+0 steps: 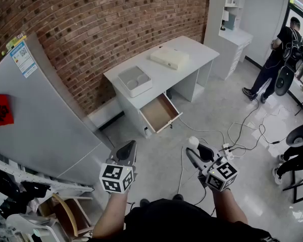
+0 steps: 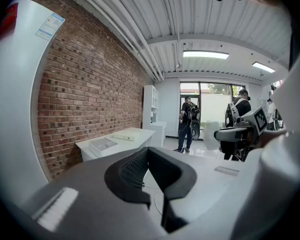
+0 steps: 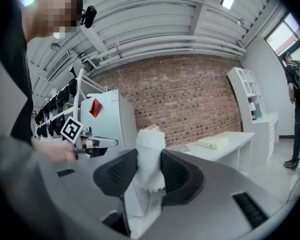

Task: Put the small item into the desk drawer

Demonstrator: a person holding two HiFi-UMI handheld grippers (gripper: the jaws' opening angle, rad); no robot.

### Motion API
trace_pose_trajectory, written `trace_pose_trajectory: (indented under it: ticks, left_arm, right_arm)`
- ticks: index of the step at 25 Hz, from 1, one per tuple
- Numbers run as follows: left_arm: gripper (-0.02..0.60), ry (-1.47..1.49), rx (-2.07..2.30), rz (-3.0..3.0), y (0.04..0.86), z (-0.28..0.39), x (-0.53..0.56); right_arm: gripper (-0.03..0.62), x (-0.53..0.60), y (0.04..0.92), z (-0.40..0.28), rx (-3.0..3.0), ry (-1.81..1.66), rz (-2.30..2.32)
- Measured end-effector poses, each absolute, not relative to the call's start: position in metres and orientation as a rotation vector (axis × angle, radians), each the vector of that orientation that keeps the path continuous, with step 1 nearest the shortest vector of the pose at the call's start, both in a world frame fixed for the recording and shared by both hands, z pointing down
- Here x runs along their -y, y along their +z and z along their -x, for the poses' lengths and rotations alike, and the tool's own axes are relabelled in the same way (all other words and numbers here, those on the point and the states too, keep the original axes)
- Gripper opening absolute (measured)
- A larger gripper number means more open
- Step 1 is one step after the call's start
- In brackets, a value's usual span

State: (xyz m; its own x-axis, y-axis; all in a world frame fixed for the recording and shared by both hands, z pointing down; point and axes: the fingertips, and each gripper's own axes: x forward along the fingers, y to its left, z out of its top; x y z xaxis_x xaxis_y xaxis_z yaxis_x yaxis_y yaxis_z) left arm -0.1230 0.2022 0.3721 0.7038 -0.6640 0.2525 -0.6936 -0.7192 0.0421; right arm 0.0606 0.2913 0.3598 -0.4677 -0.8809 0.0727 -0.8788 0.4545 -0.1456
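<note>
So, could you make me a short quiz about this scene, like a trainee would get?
1. True or false: the desk drawer stands open.
2. Which gripper holds the small white item? A) left B) right C) neither
3. Fill in: the wall behind the desk is made of ____.

Key:
1. True.
2. B. The right gripper is clamped on it. The left gripper is shut with nothing in it.
3. Brick.
</note>
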Motion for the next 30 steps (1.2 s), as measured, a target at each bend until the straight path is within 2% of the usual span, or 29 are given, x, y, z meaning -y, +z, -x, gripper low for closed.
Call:
trace_pose_trajectory:
  ticks: [14, 23, 30]
  left_arm:
    - [0.012, 0.367, 1.108, -2.709, 0.393, 0.076, -0.226]
    - [0.012, 0.344, 1.143, -2.679, 0.395, 0.071, -0.232]
    - [0.012, 0.334, 1.108, -2.643, 0.412, 0.067, -0.195]
  right_arm:
    - [0.156, -0.312, 0.367, -0.116, -2.663, -0.318, 1.527]
    - [0.156, -0.314, 0.372, -0.109, -2.710, -0.350, 1.413]
    - [0.156, -0.284, 0.382, -0.122, -2.683, -0.436, 1.468]
